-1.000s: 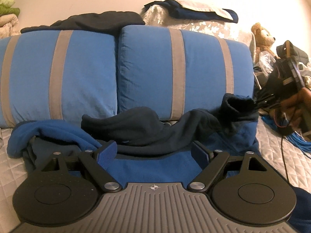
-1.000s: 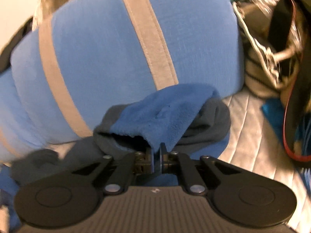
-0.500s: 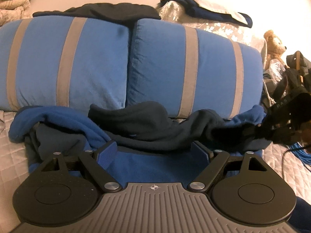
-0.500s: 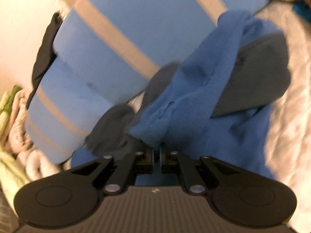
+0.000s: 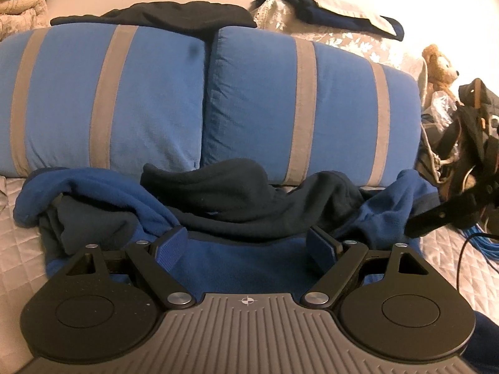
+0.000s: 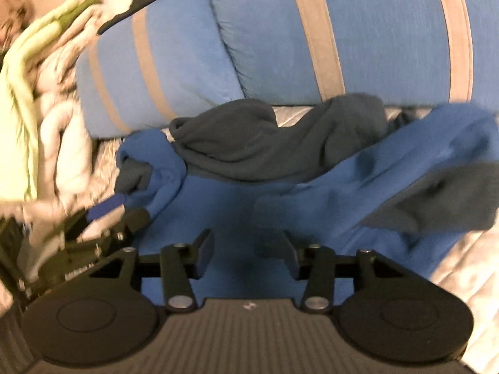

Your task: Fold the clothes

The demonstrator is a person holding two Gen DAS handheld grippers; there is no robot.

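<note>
A blue fleece garment with a dark grey hood and lining lies rumpled on the quilted bed in front of two blue pillows. My left gripper is open and empty, low over the garment's blue body. My right gripper is open and empty over the same blue body. The right sleeve lies draped to the right, its grey cuff showing. The left gripper shows at the left edge of the right wrist view.
Two blue pillows with grey stripes stand right behind the garment. A dark garment lies on top of them. Folded pale bedding is stacked at the left. Bags, cables and a teddy bear crowd the right side.
My right gripper has opened and let go of the blue sleeve, which dropped to the right. It swung left over the garment's body. The left gripper stayed open, rising slightly.
</note>
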